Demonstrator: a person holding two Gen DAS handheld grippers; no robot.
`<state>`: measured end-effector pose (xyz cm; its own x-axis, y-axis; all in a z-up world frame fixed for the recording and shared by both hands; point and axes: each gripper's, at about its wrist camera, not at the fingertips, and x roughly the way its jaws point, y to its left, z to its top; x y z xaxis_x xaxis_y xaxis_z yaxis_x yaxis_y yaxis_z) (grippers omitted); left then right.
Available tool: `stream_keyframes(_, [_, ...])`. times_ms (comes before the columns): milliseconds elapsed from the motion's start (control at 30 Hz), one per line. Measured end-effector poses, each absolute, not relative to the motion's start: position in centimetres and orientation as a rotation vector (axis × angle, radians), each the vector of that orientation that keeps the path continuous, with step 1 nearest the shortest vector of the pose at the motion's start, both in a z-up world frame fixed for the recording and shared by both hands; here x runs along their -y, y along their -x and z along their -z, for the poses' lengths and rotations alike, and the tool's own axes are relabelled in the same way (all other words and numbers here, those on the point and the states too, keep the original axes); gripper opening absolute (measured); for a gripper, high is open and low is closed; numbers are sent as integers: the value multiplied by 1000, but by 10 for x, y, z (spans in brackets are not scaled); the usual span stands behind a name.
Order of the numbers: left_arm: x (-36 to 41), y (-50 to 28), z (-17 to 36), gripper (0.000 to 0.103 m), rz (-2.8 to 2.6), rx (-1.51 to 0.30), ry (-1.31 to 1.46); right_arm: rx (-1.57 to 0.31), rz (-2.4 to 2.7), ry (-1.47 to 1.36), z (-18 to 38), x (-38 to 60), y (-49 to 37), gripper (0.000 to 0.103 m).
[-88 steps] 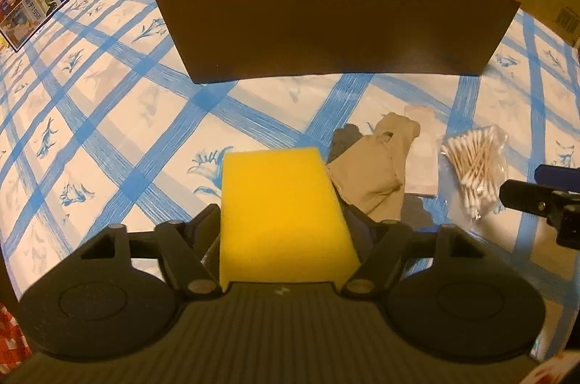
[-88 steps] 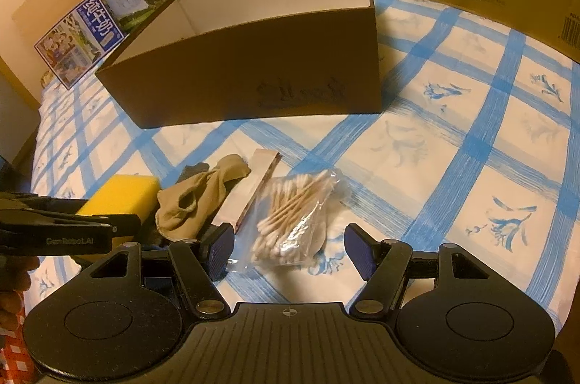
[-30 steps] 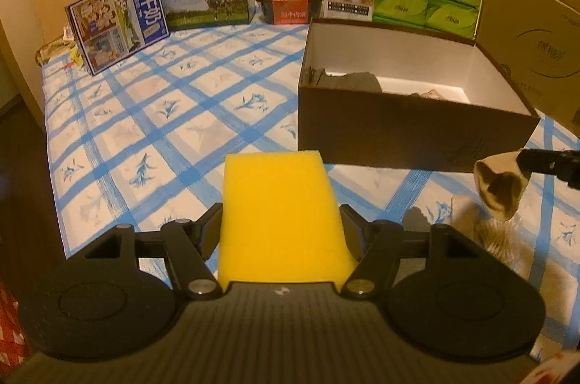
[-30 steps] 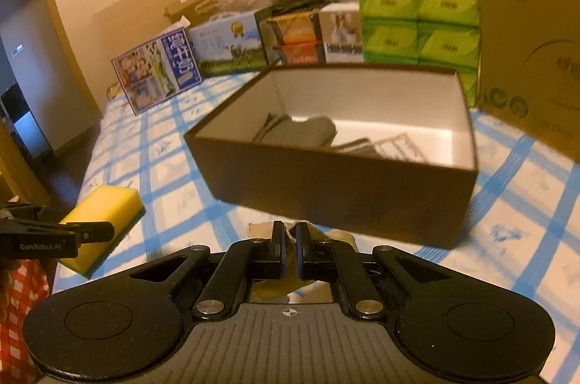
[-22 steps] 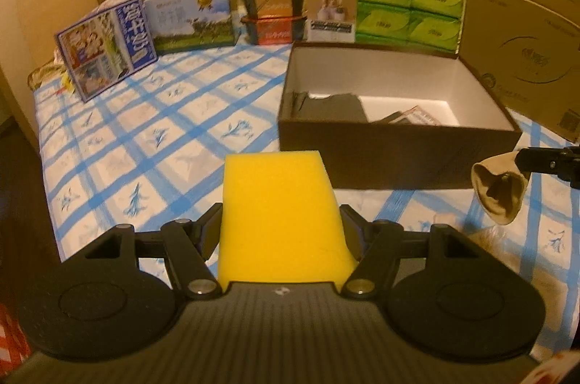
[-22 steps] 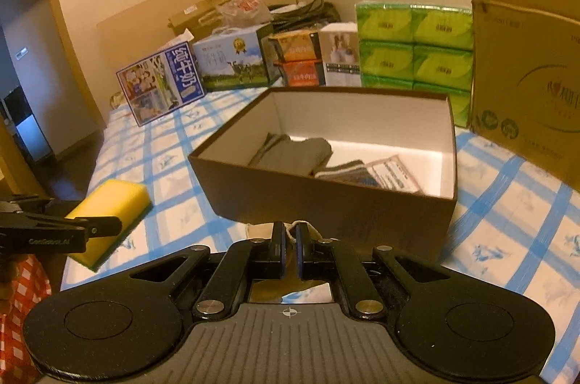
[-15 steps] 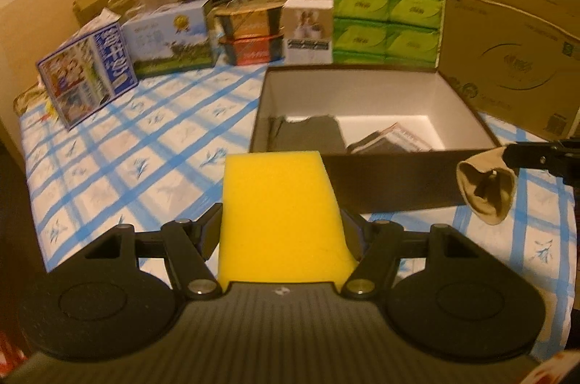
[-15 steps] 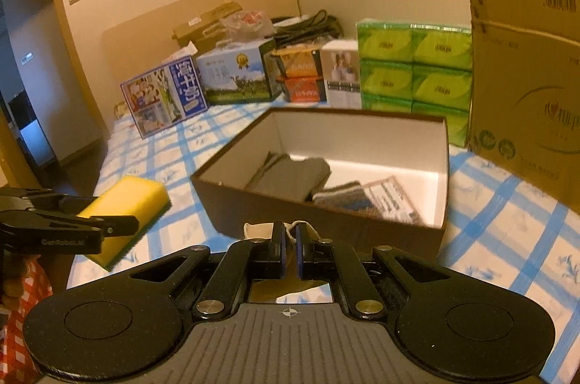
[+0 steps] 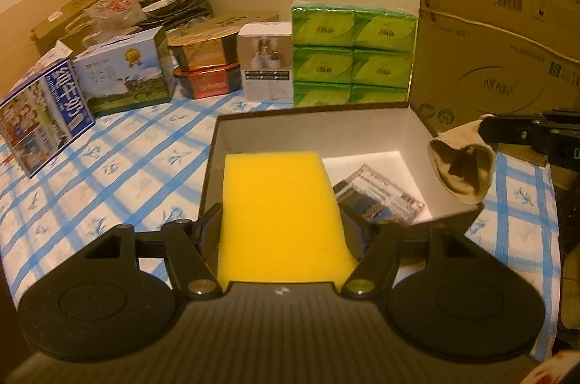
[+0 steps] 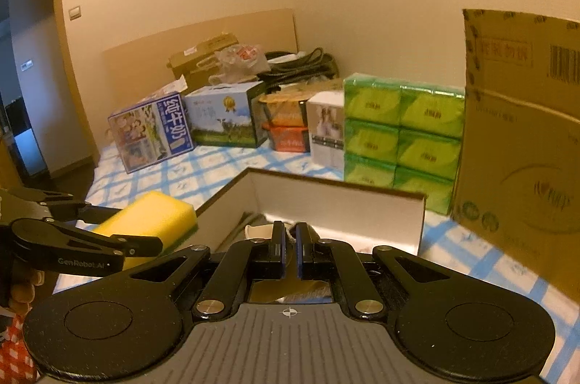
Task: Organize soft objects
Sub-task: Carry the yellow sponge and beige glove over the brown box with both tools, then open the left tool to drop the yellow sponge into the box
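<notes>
The left gripper [image 9: 281, 221] squeezes a yellow sponge [image 9: 279, 217] between its two fingers, up above the near wall of the brown box [image 9: 377, 130]. The right gripper [image 10: 289, 251] is pinched almost fully closed on a tan sock [image 9: 462, 166]. The sock hangs over the box's right corner. A flat packet [image 9: 380, 197] lies inside the box.

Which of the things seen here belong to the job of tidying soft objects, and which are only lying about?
Part of the job:
- yellow sponge, held in the left gripper
- beige sock, held in the right gripper
- brown box, with a packet inside

Only lying about:
- green tissue packs
- milk cartons
- big cardboard box
- white carton
</notes>
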<state>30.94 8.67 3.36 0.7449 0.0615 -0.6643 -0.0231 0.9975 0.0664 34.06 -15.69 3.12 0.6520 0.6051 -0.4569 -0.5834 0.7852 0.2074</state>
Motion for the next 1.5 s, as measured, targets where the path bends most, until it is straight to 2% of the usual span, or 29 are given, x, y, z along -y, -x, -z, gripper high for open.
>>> stream_keyframes(433, [-75,-397,-29,66,-1,-792,-61,-601,-661,-31,-19,145,-421,5])
stream_keyframes(800, [-62,-463,4,66,5,-876,-58,-675,-623,-37,6,142,-484,5])
stream_keyframes(1500, [-69,-523,34,70,-41,-885,-33,-728,-556,-50,35,143,-538,6])
